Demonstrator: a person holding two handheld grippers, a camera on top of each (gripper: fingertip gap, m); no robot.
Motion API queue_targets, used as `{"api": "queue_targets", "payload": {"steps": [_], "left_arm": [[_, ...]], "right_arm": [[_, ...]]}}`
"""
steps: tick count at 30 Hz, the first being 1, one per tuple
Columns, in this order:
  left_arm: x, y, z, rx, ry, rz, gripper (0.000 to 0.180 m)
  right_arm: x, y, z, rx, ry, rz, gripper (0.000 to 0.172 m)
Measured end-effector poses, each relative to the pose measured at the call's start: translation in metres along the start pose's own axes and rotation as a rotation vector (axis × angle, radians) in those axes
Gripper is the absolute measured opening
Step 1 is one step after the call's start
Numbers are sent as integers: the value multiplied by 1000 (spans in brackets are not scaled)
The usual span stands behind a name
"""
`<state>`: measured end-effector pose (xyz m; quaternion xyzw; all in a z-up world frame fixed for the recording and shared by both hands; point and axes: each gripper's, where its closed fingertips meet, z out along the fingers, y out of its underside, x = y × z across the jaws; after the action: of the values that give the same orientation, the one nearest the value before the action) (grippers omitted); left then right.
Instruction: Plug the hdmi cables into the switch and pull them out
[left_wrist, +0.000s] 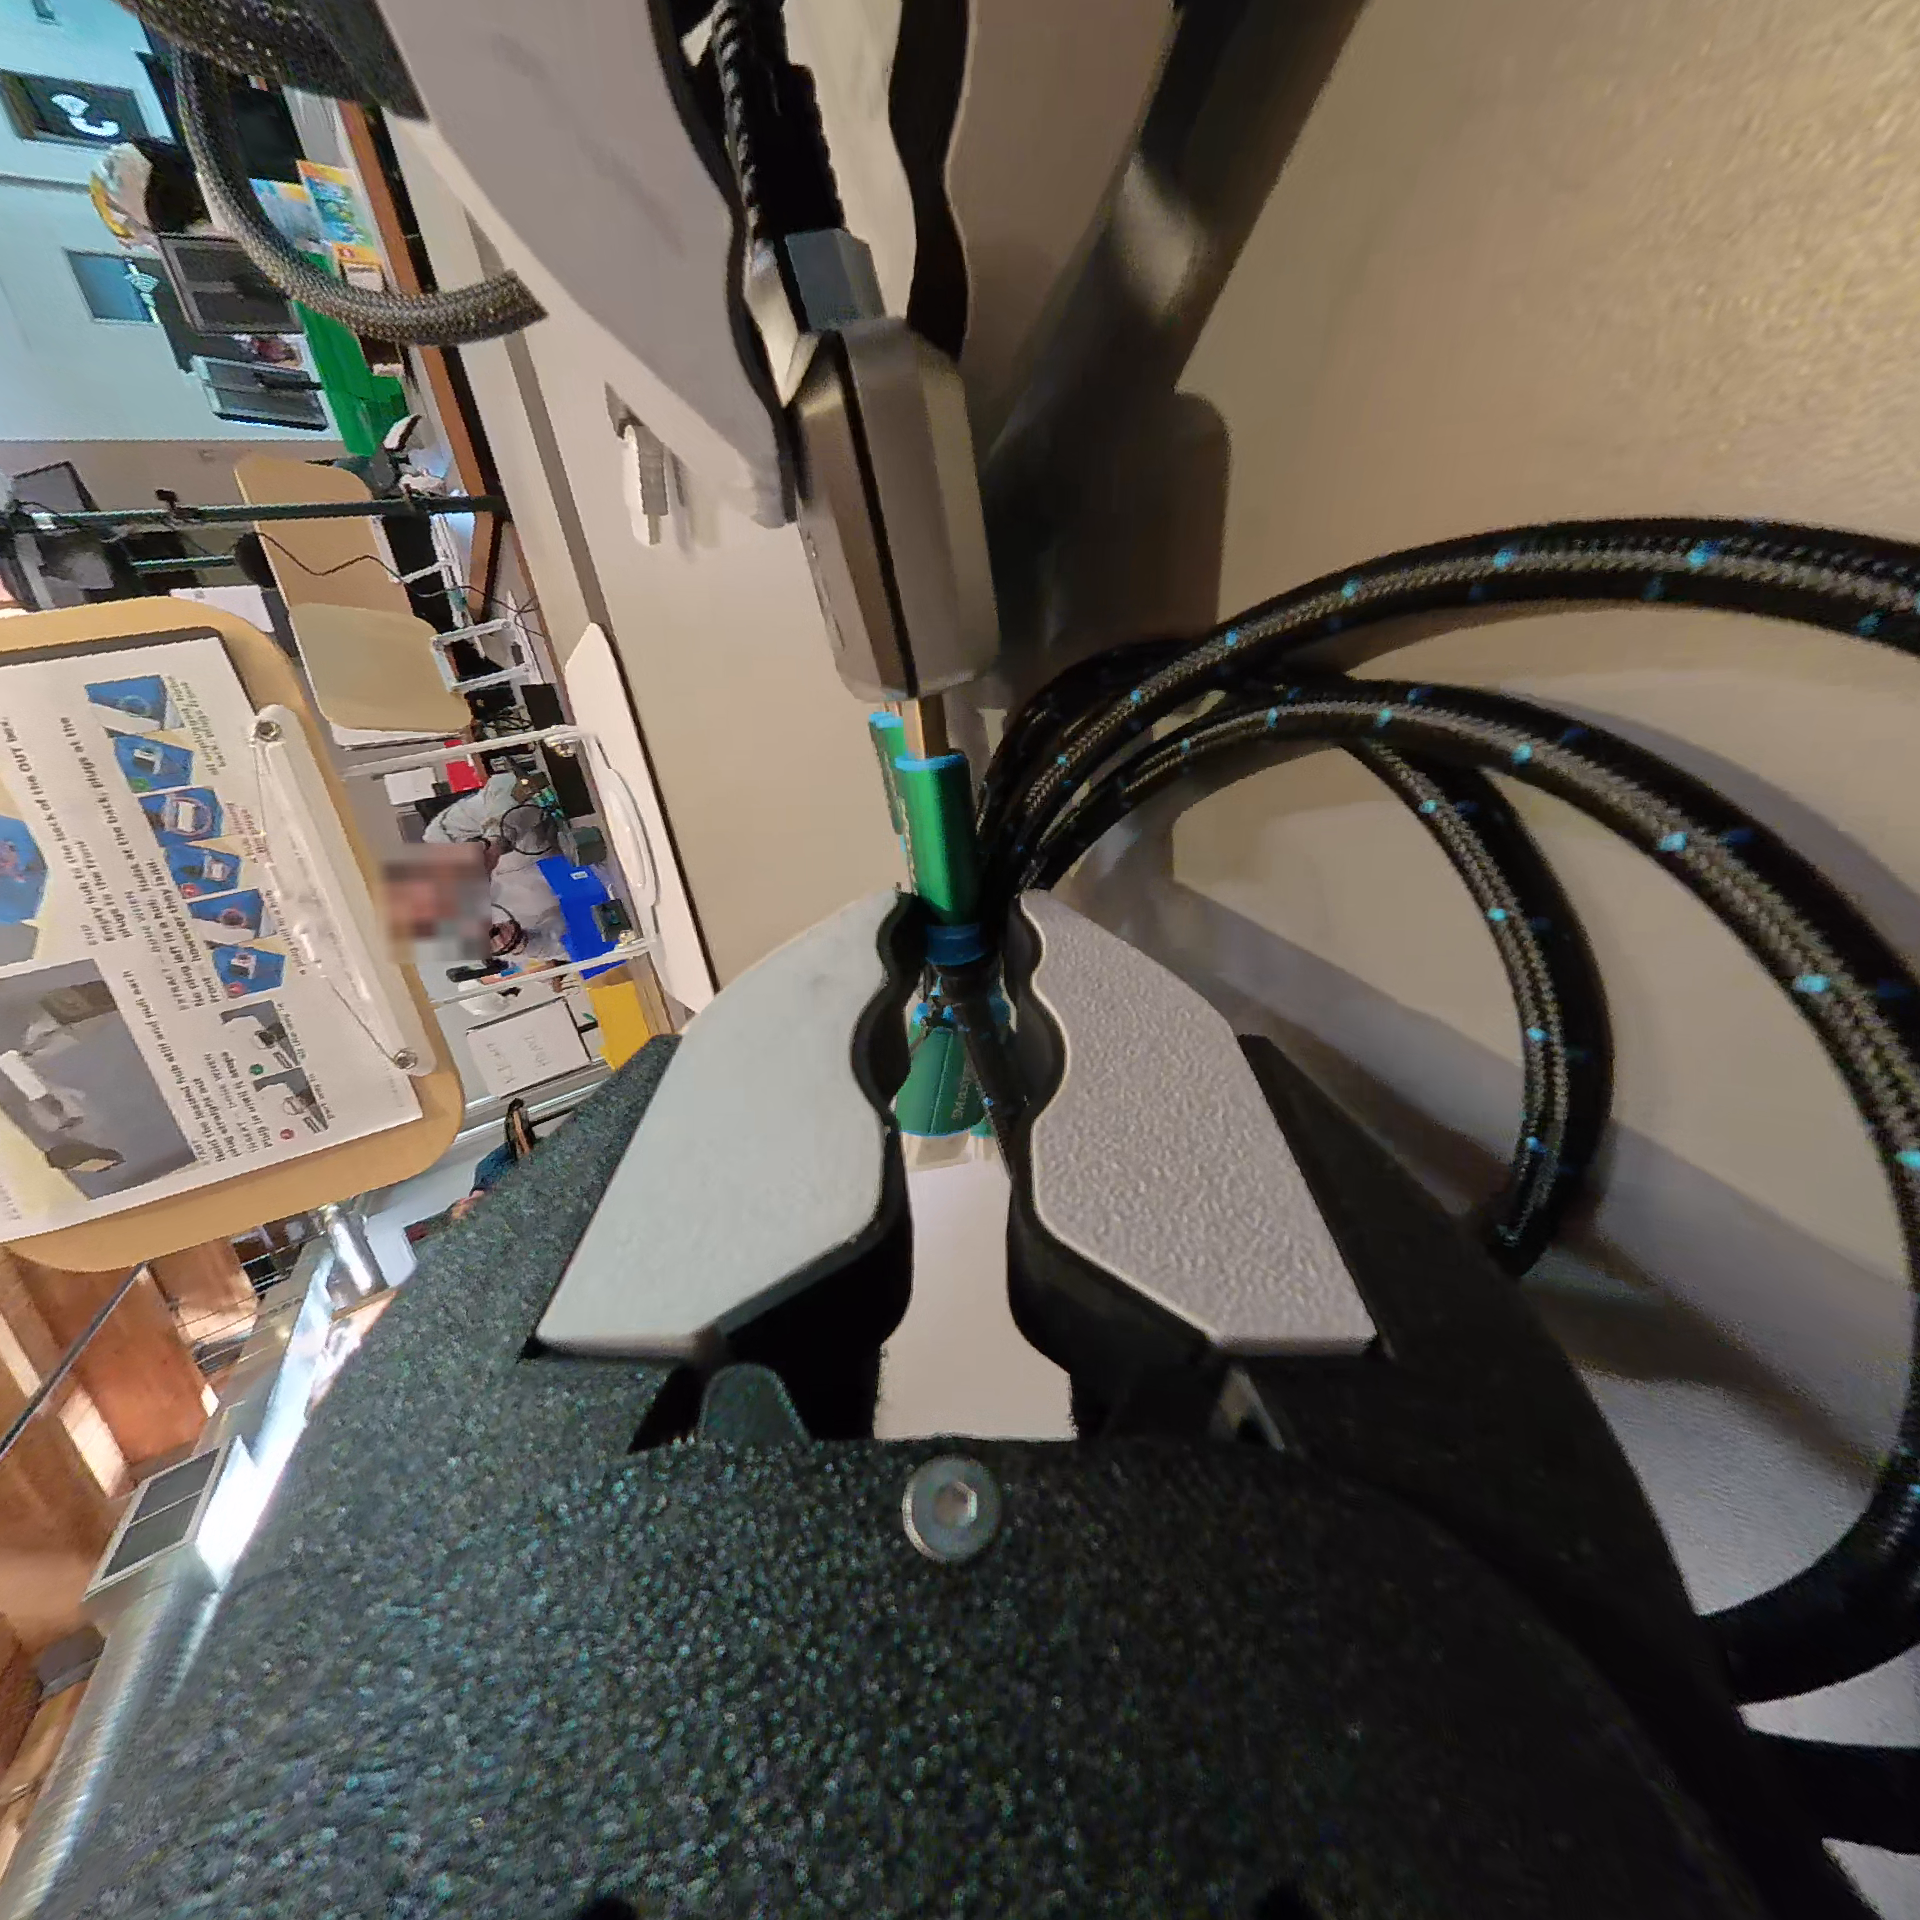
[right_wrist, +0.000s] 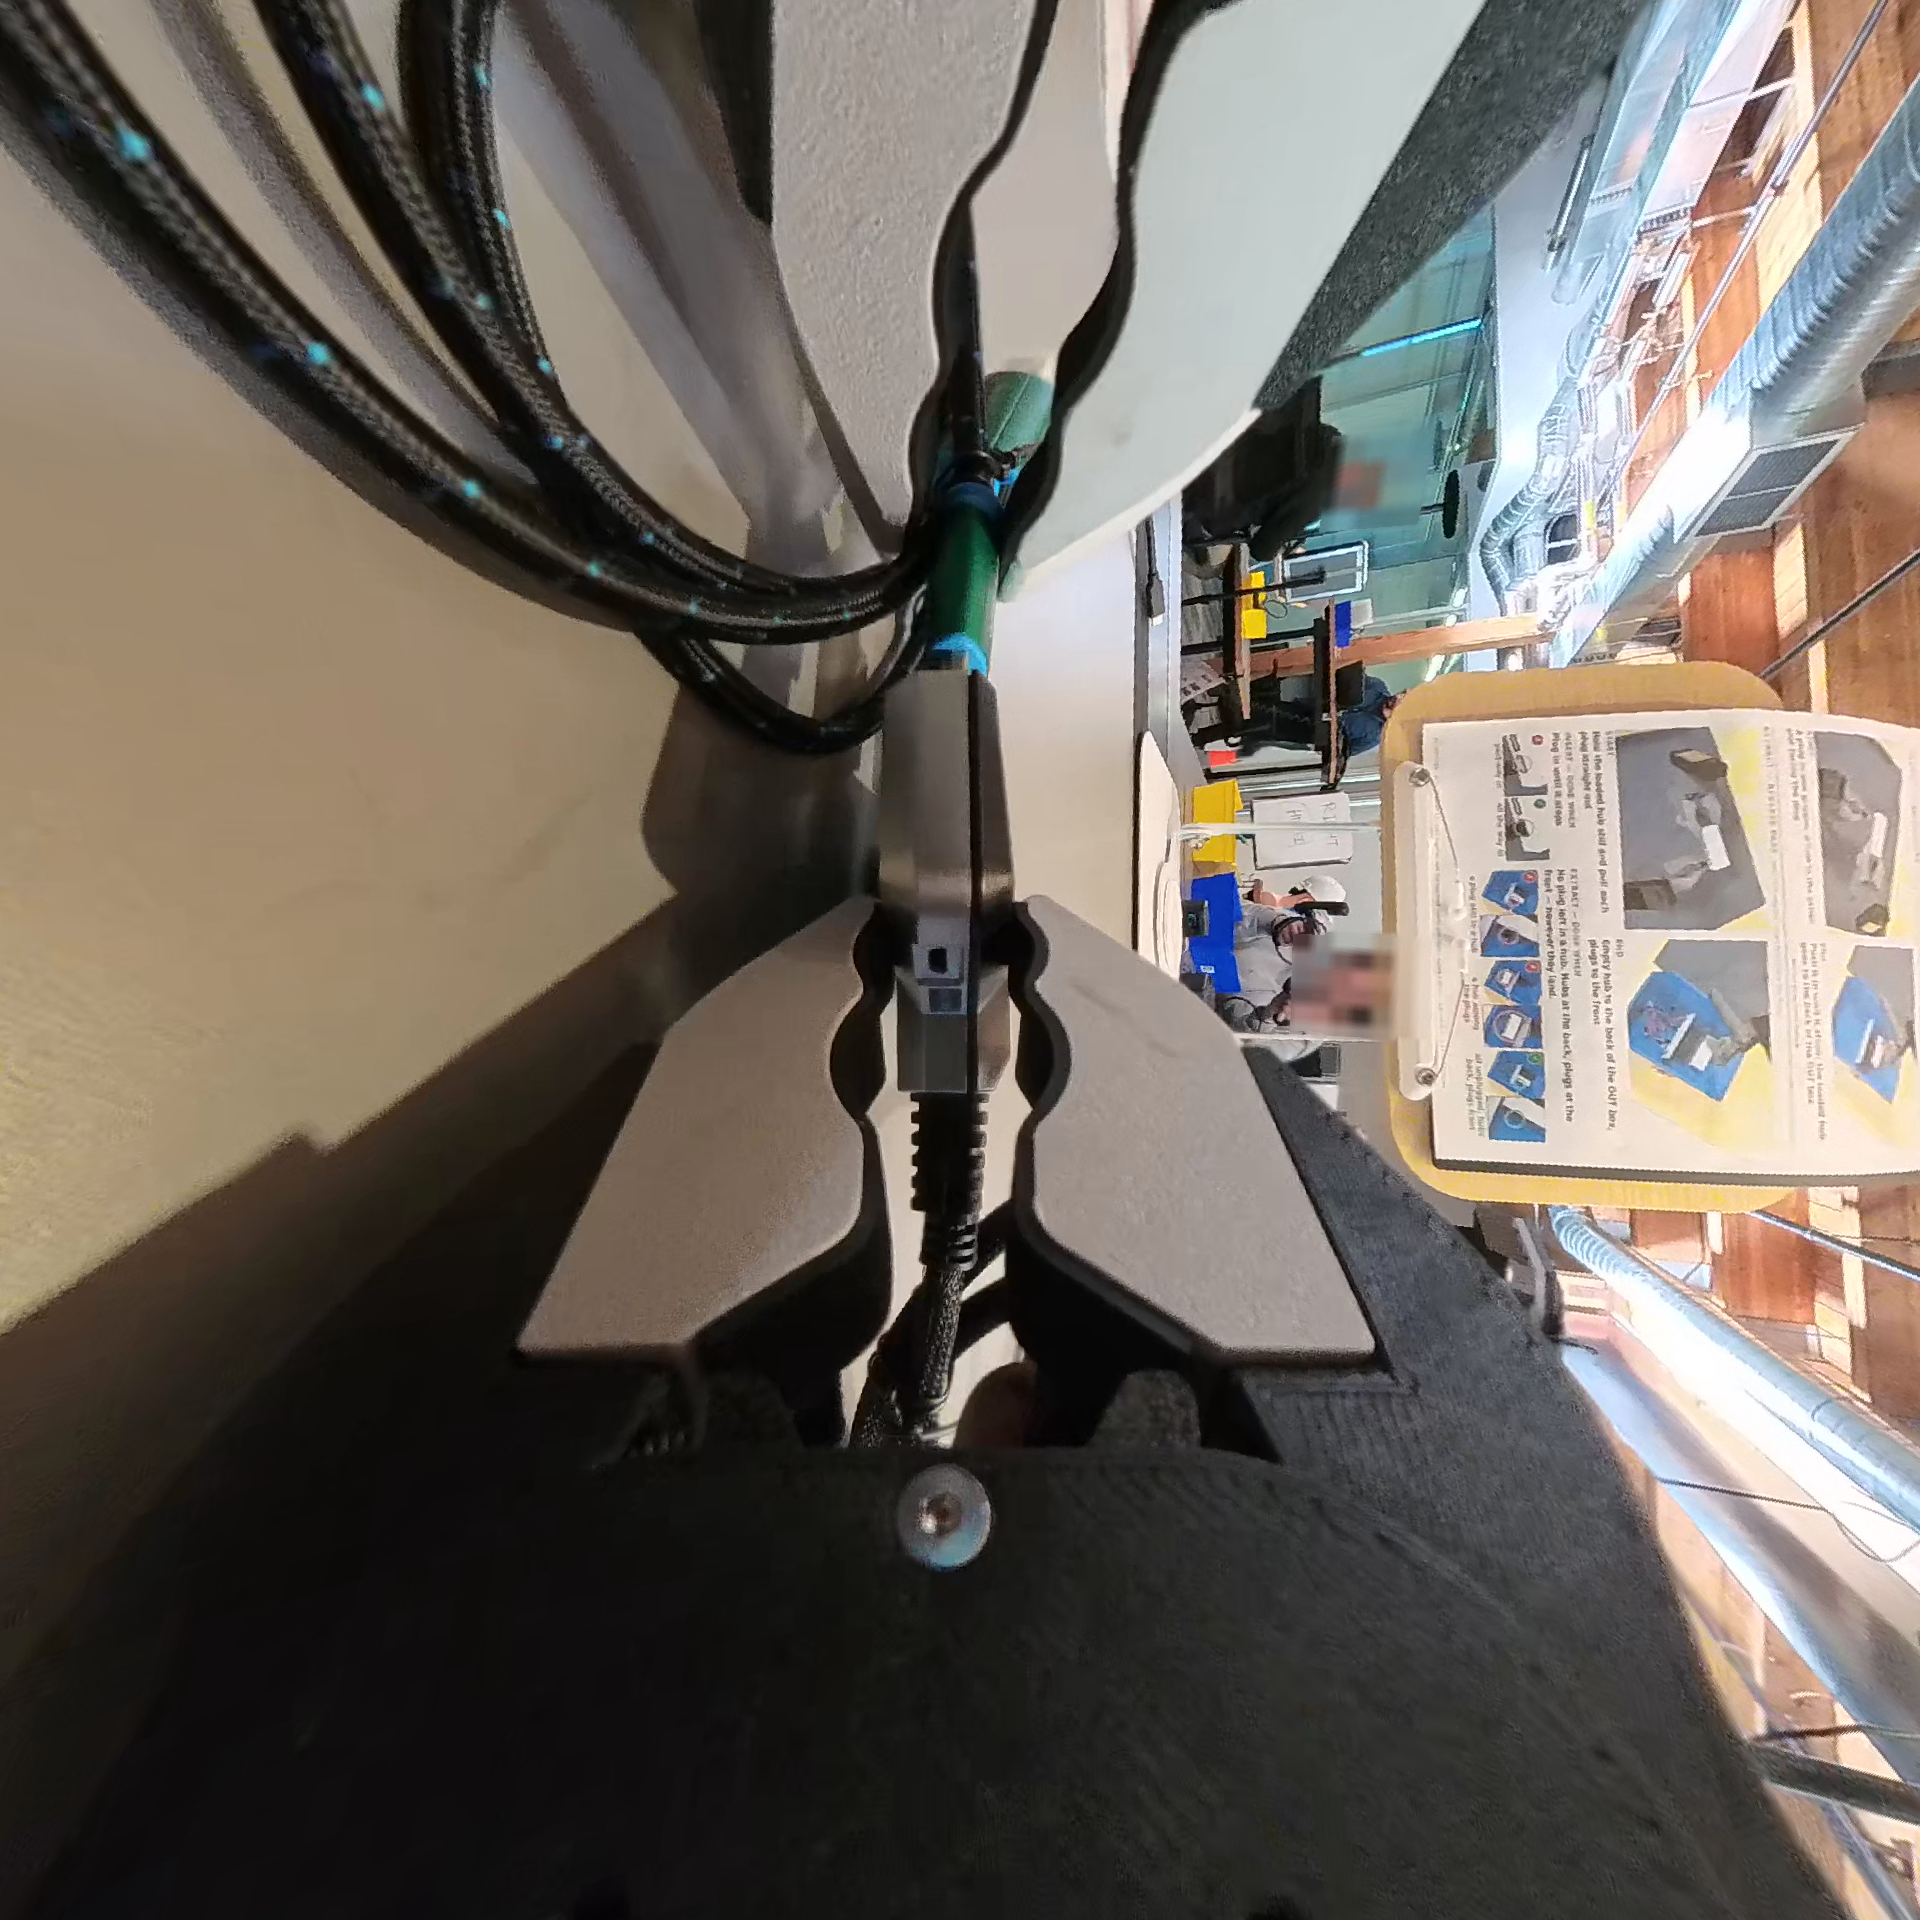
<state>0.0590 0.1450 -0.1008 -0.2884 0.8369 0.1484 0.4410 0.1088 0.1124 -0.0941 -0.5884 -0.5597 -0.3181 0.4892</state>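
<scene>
The left hand-held gripper (left_wrist: 954, 940) is clamped on a green plug (left_wrist: 935, 831). Both black pads press on the plug near its blue collar. The plug's tip points at the grey hub (left_wrist: 894, 520) and sits right at the hub's end; I cannot tell if it is all the way in. A second green plug lies lower between the same fingers. A black cord with blue dots (left_wrist: 1455, 748) runs from the plug and loops off to the right in a few coils.

The right hand-held gripper (right_wrist: 940, 971) is clamped on the grey hub (right_wrist: 940, 821). Its two pads press on the hub's thin end from both sides. A black ribbed cord (right_wrist: 940, 1174) comes out of that end and runs back between the fingers. At the hub's far end sits the green plug (right_wrist: 964, 577), with the other gripper's pale fingers (right_wrist: 1195, 260) around it.

Both grippers face each other, close to the pale table (left_wrist: 1558, 312). Off to the side stands a board with a picture sheet (right_wrist: 1662, 935), and farther back a person sits by blue bins (right_wrist: 1216, 935).
</scene>
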Motion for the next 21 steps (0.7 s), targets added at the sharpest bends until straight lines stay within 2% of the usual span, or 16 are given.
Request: {"api": "queue_targets", "payload": {"steps": [11,21], "left_arm": [[-3,2,-4,0,5,-44,15],[-6,-4,-7,71,1,-58,14]], "right_arm": [[9,-9,-1,16,34,25,20],[13,-10,-4,23,36,16,20]]}}
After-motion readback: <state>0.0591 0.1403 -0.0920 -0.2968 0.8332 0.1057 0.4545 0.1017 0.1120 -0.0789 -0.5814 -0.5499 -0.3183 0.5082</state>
